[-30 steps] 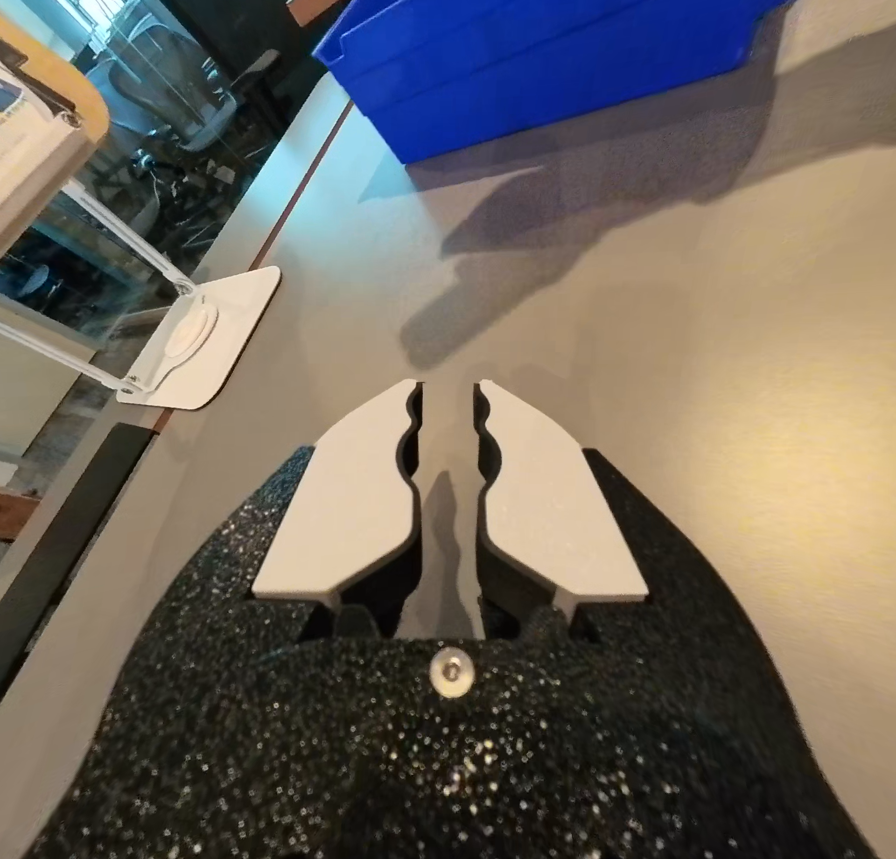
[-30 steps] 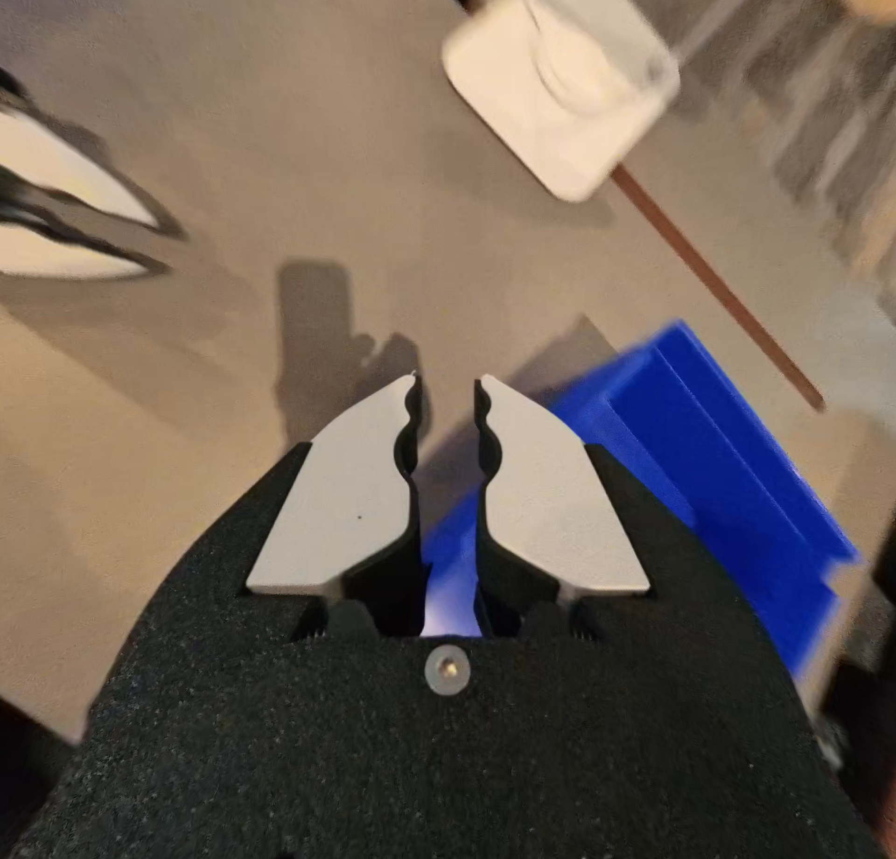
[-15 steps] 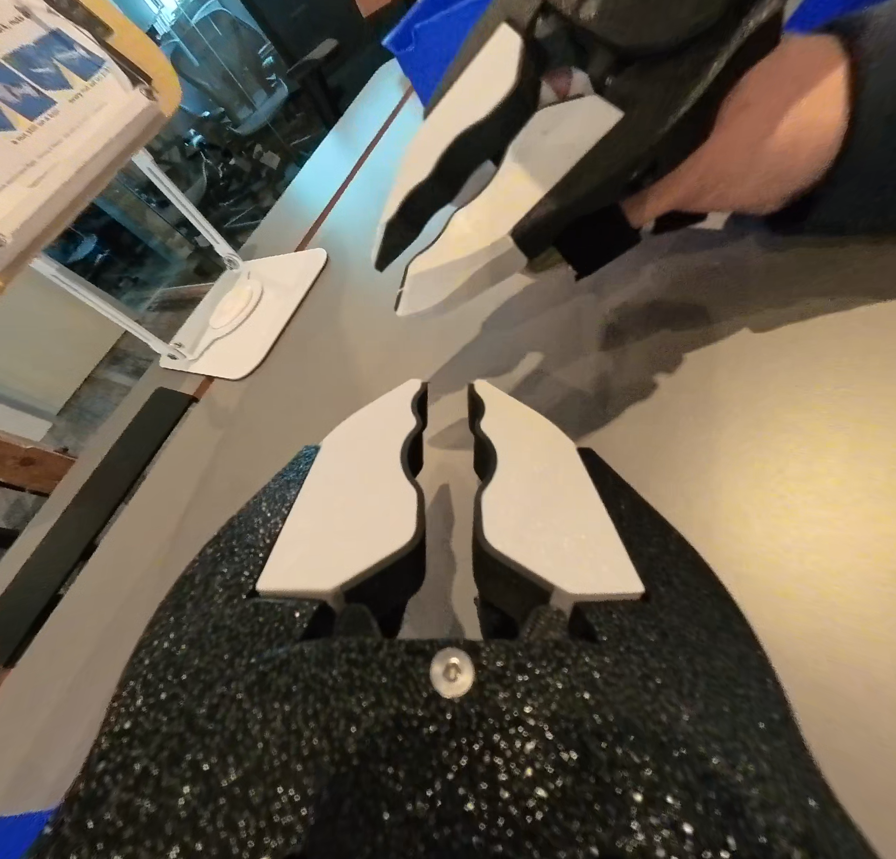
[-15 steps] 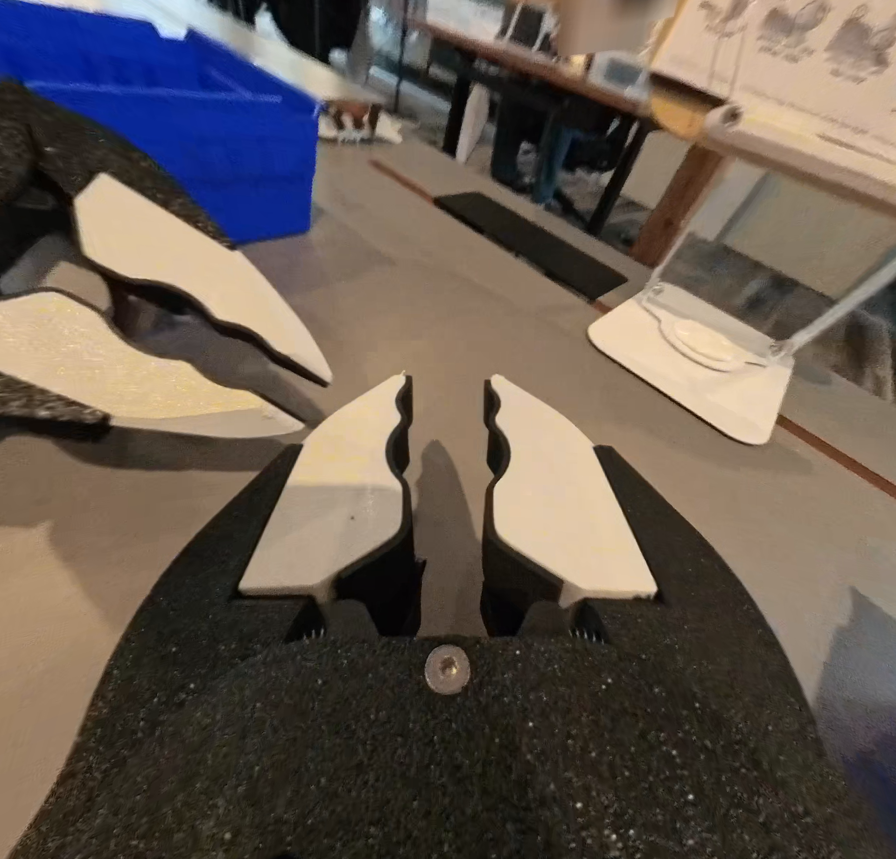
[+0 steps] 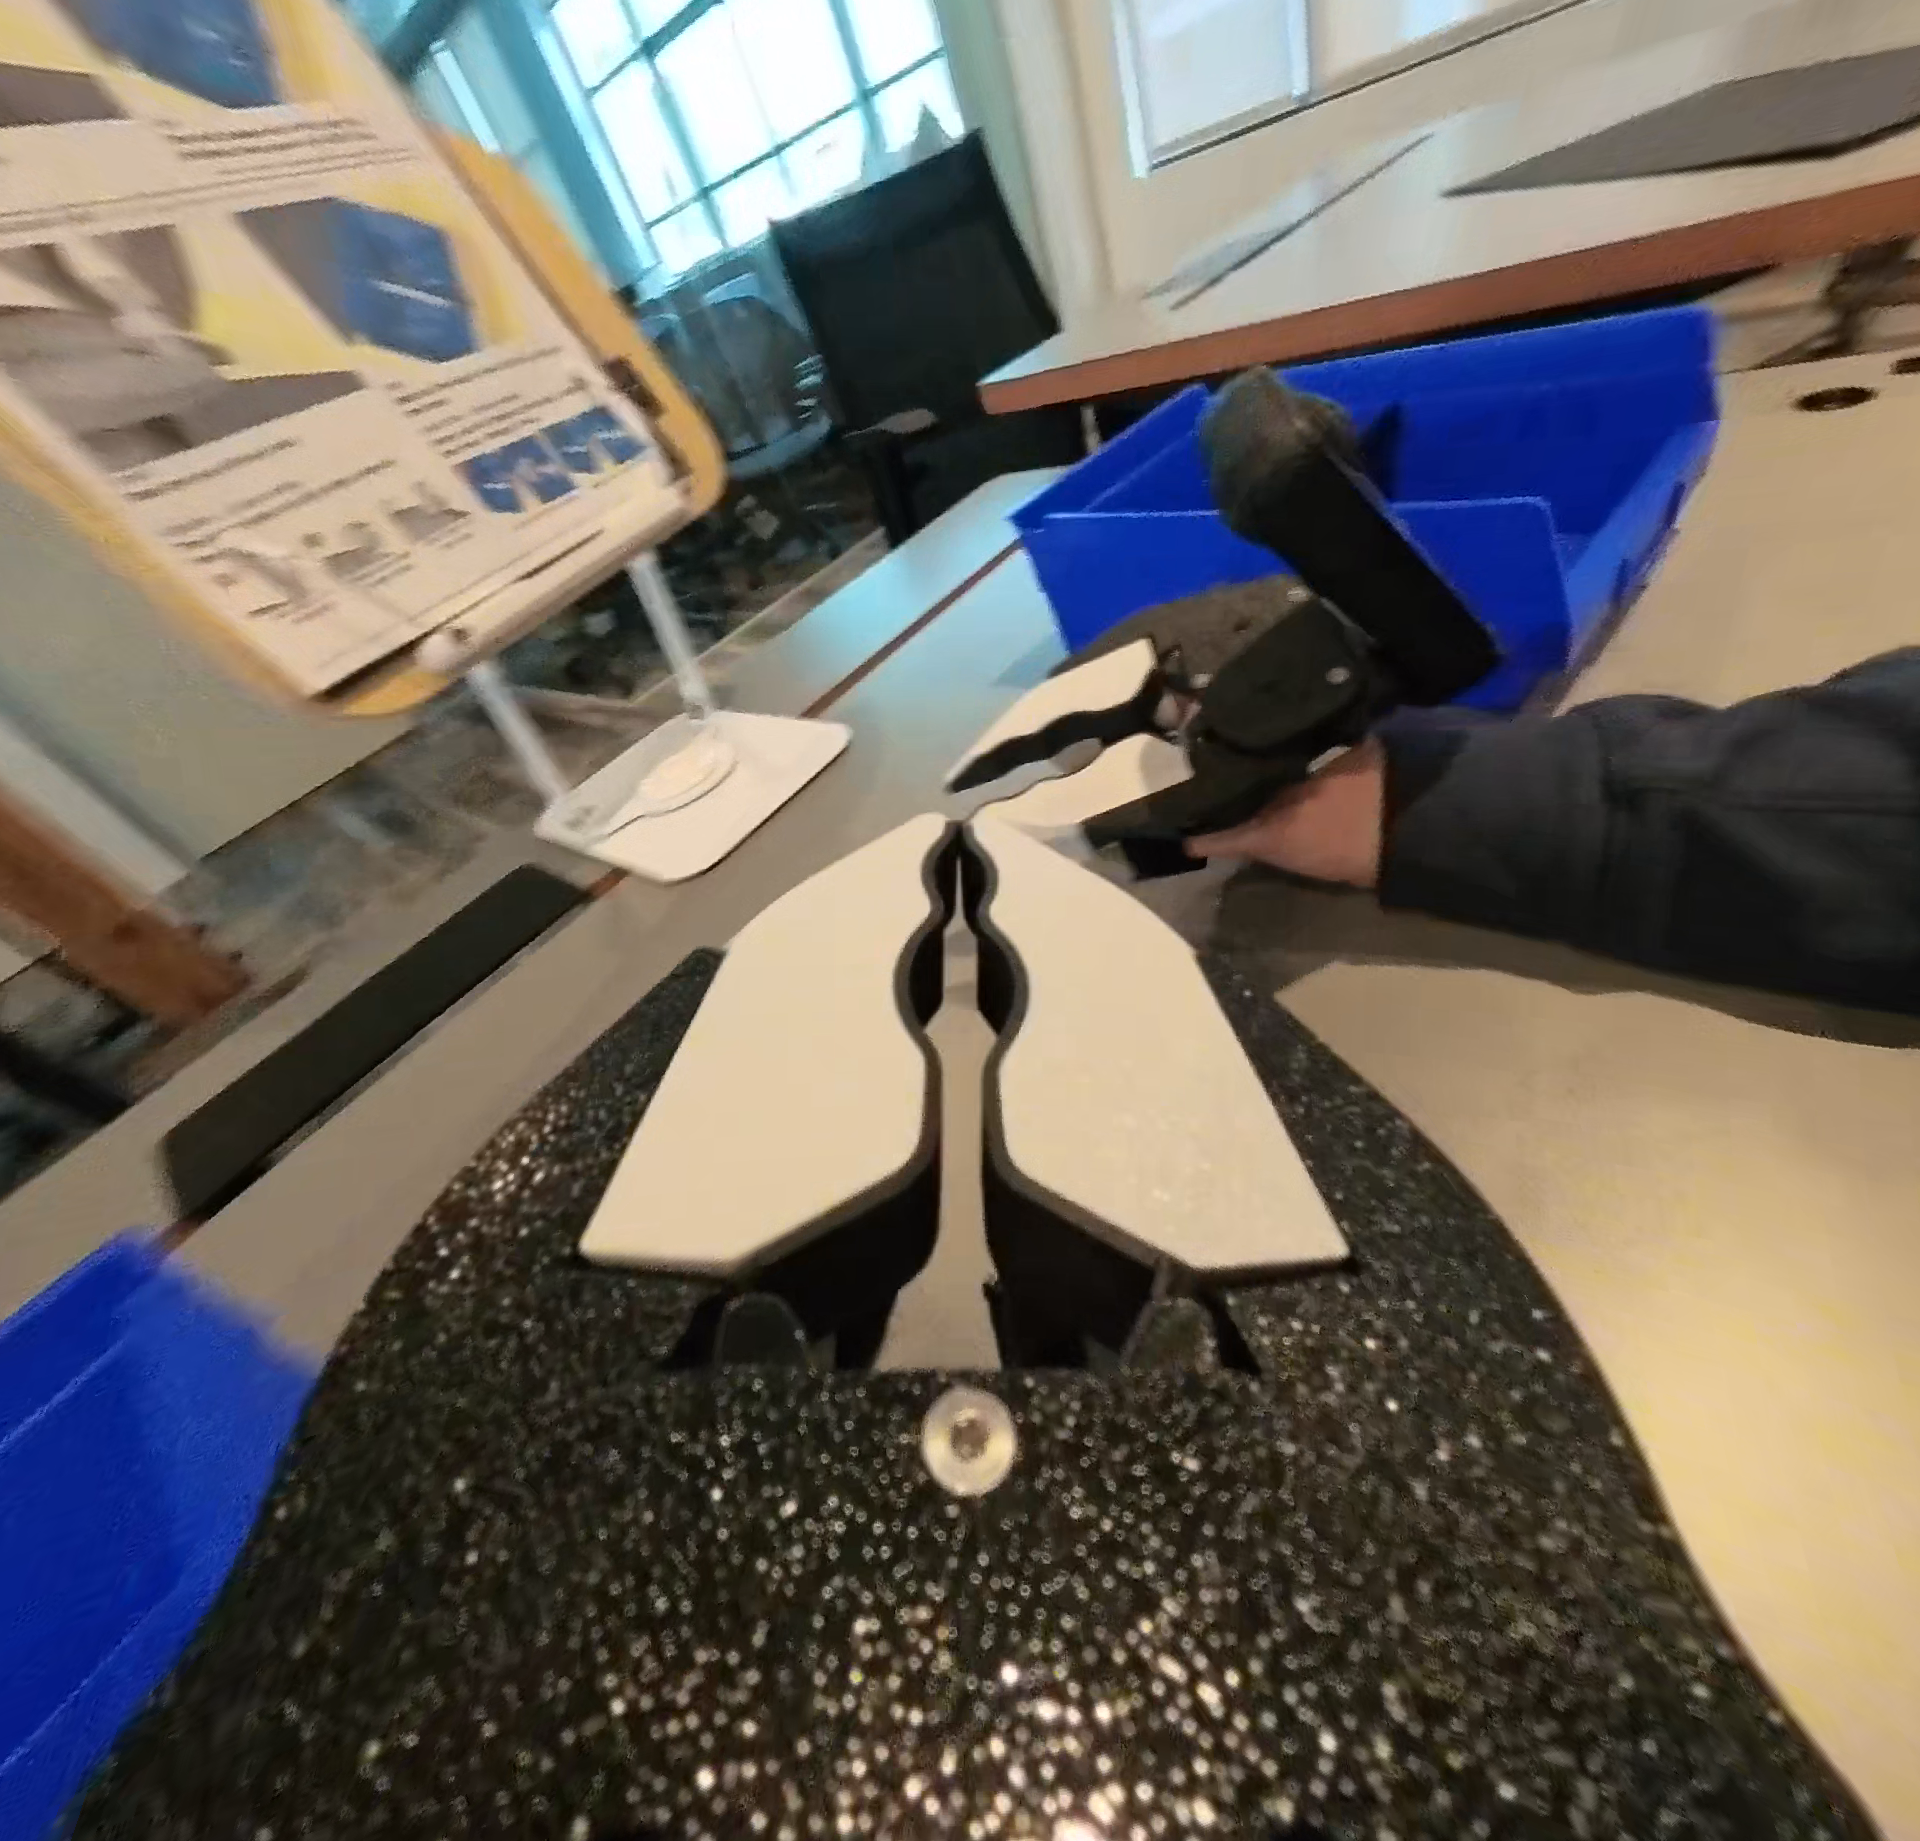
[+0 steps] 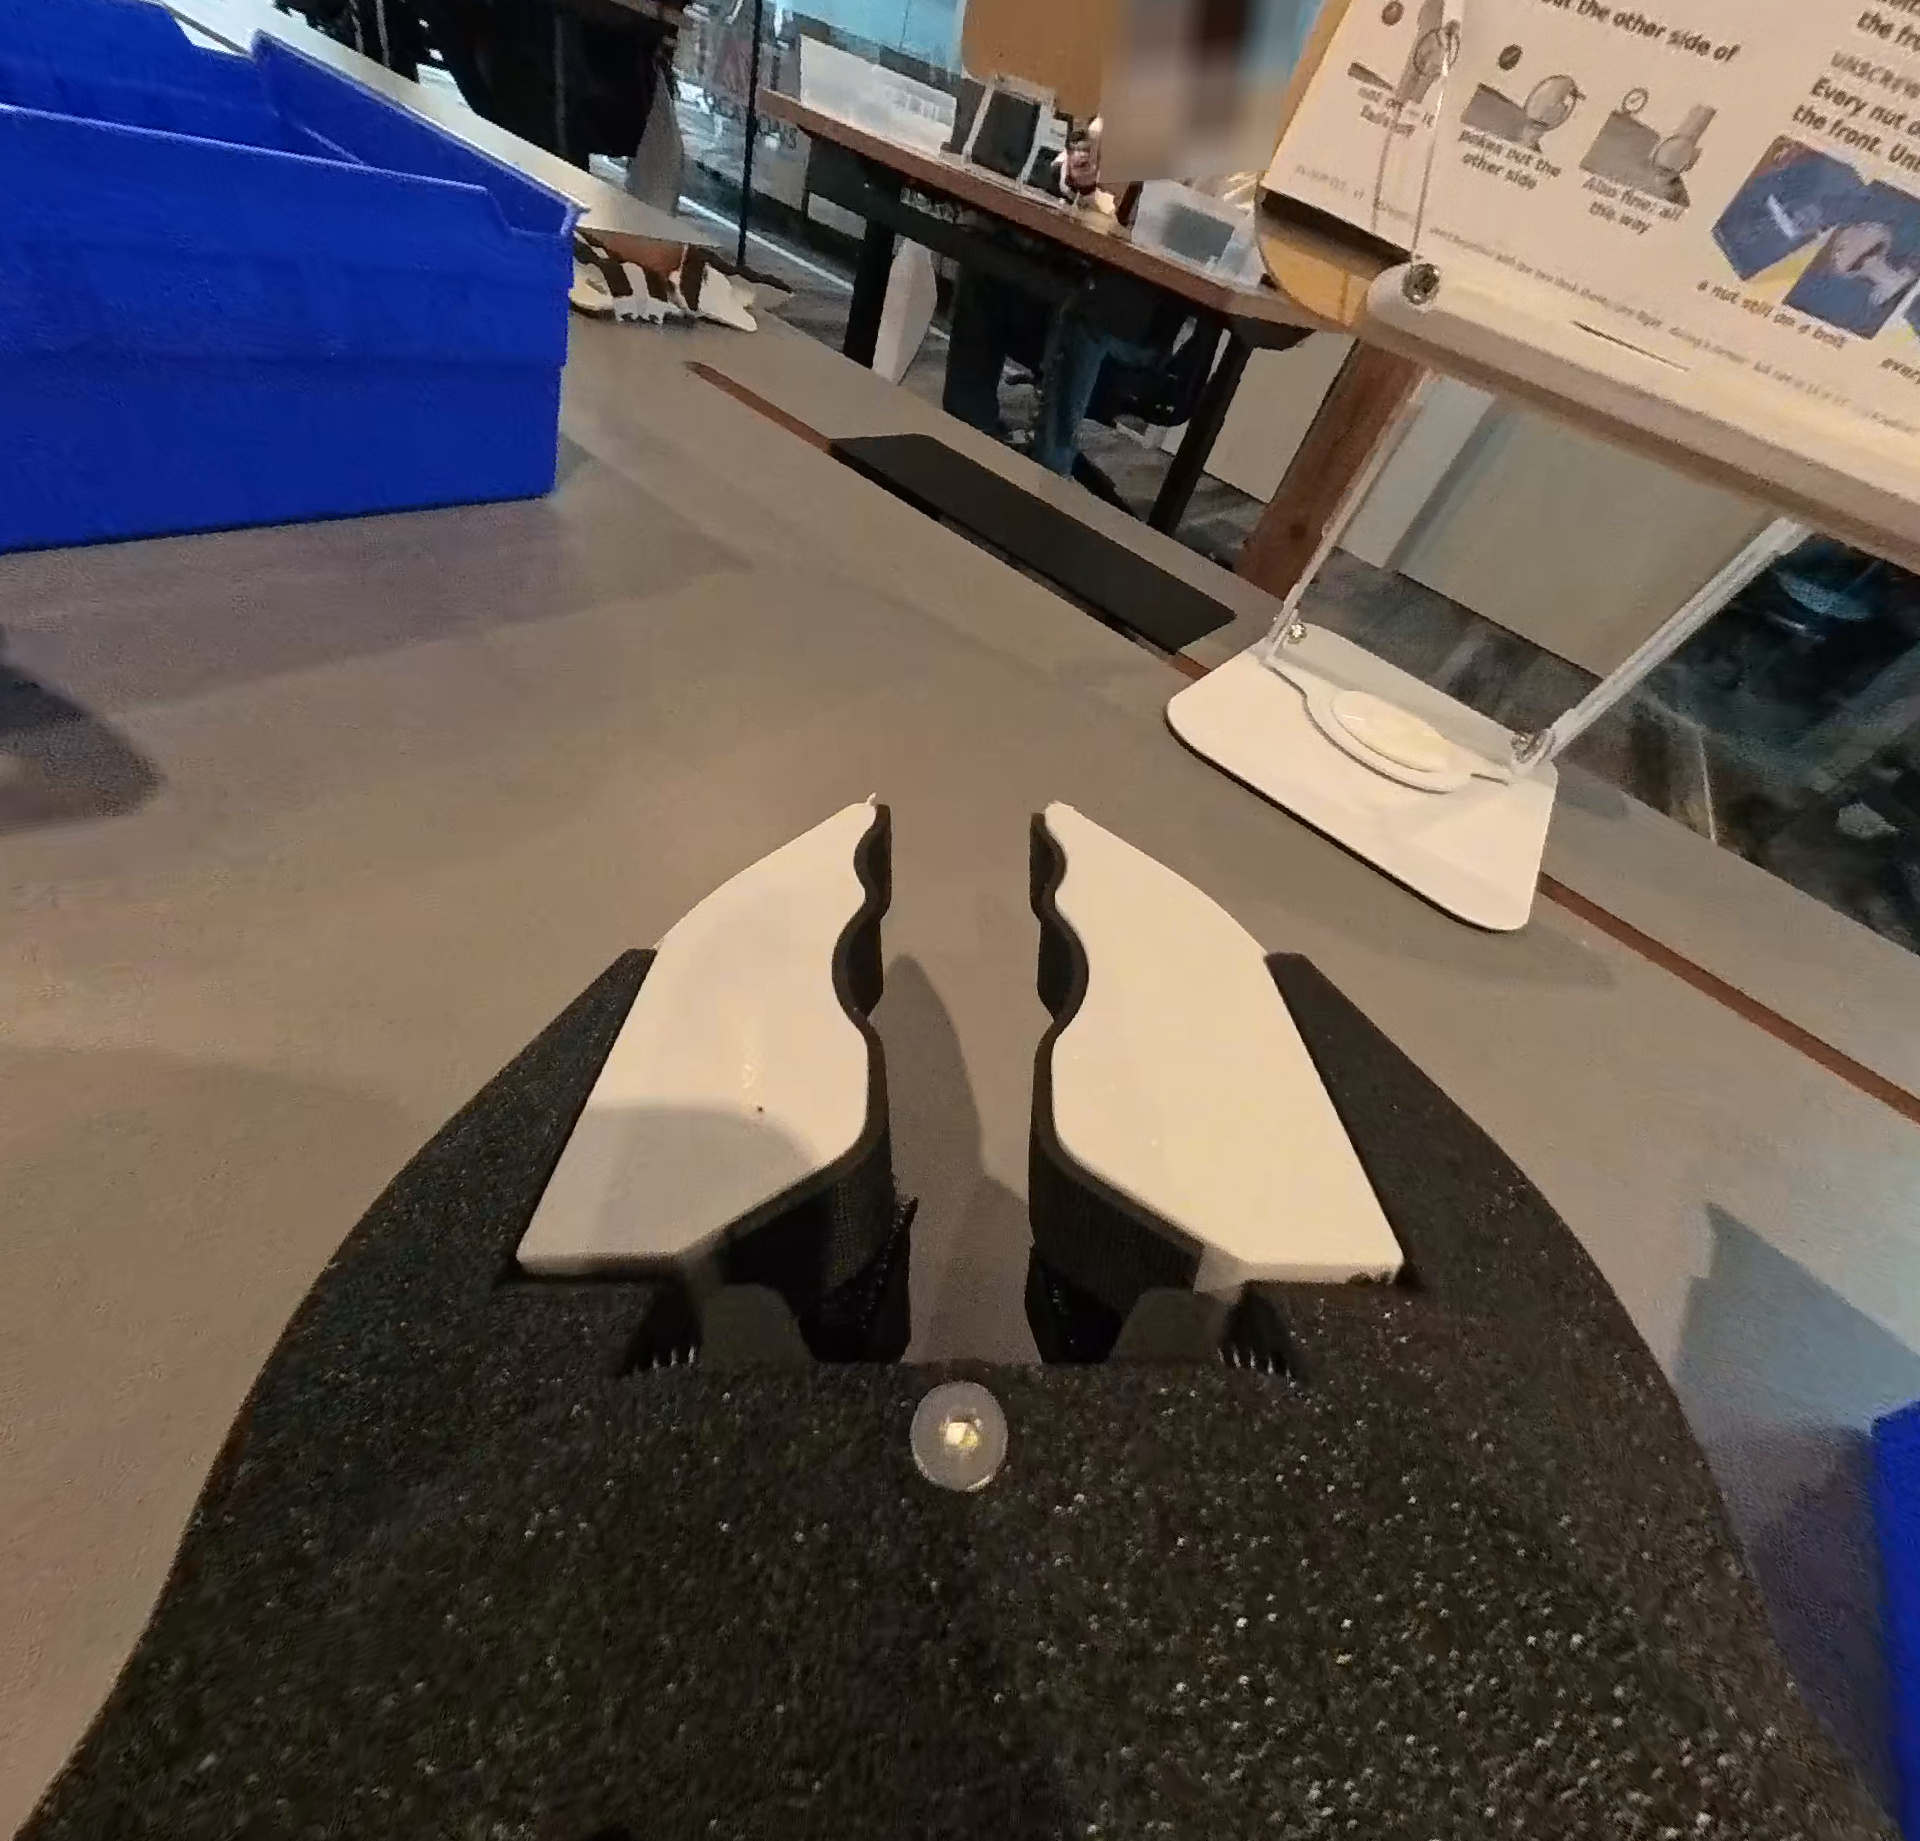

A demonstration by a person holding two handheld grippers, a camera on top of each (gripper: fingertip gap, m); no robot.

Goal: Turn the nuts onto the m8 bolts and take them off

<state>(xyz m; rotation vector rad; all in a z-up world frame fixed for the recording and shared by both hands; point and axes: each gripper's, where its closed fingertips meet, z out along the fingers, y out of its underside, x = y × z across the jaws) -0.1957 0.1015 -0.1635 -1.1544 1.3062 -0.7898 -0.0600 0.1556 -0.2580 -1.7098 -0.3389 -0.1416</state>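
Note:
No nuts or bolts show in either view. My left gripper is shut and empty, its white fingertips nearly touching, low over the grey table. My right gripper is open and empty, a small gap between its fingers, also low over the table. The right gripper also shows in the left wrist view, held by a hand in a dark sleeve, just beyond my left fingertips.
A blue bin stands behind the right gripper; a blue bin is at the left of the right wrist view. A white stand base holds an instruction board. A black strip lies along the table's edge. The left gripper's tips are roughly 15 cm from the right gripper's.
My left gripper has closed from a small gap to shut and tilted up. The right gripper has swung round from over the blue bin and drawn back to the right, staying open.

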